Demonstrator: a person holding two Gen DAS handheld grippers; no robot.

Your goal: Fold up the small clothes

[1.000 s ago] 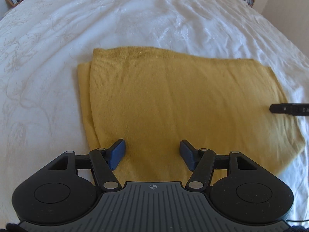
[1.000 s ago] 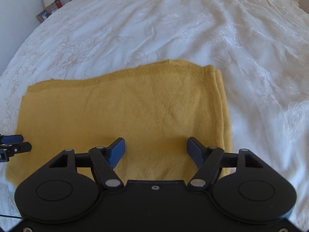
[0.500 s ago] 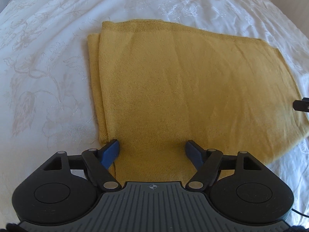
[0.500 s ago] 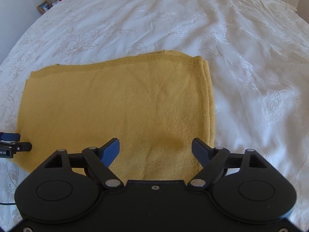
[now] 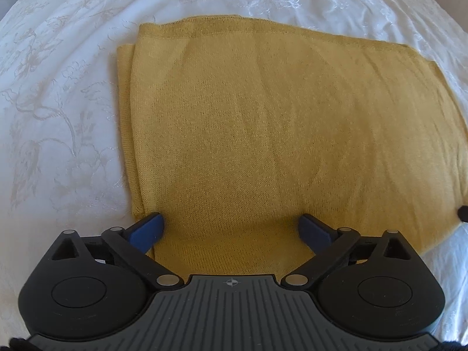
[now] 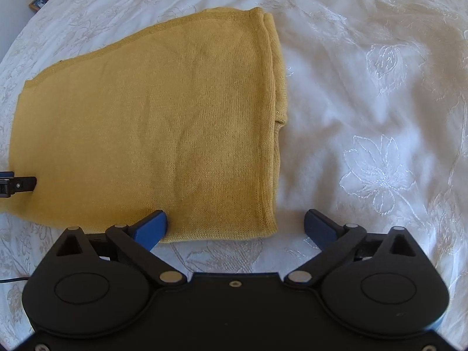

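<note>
A mustard yellow knitted garment [image 5: 263, 122] lies folded flat on the white bedspread [image 5: 58, 117]. My left gripper [image 5: 232, 229] hangs over its near left corner, jaws opening wide, with cloth below the blue fingertips but not pinched. In the right wrist view the same garment [image 6: 161, 122] fills the left half. My right gripper [image 6: 235, 226] stands over its near right corner, jaws also opening, nothing pressed between them. The tip of the left gripper [image 6: 17, 185] shows at the far left edge there.
The embroidered white bedspread [image 6: 365, 117] spreads on all sides of the garment. Picture frames [image 6: 39, 1] and small items stand on a bedside surface at the far upper left. A dark cable [image 6: 11, 279] lies at the left edge.
Both grippers' jaws have spread much wider. The right gripper has shifted right, from over the cloth to its near right corner. The left view has tipped down and closer to the garment.
</note>
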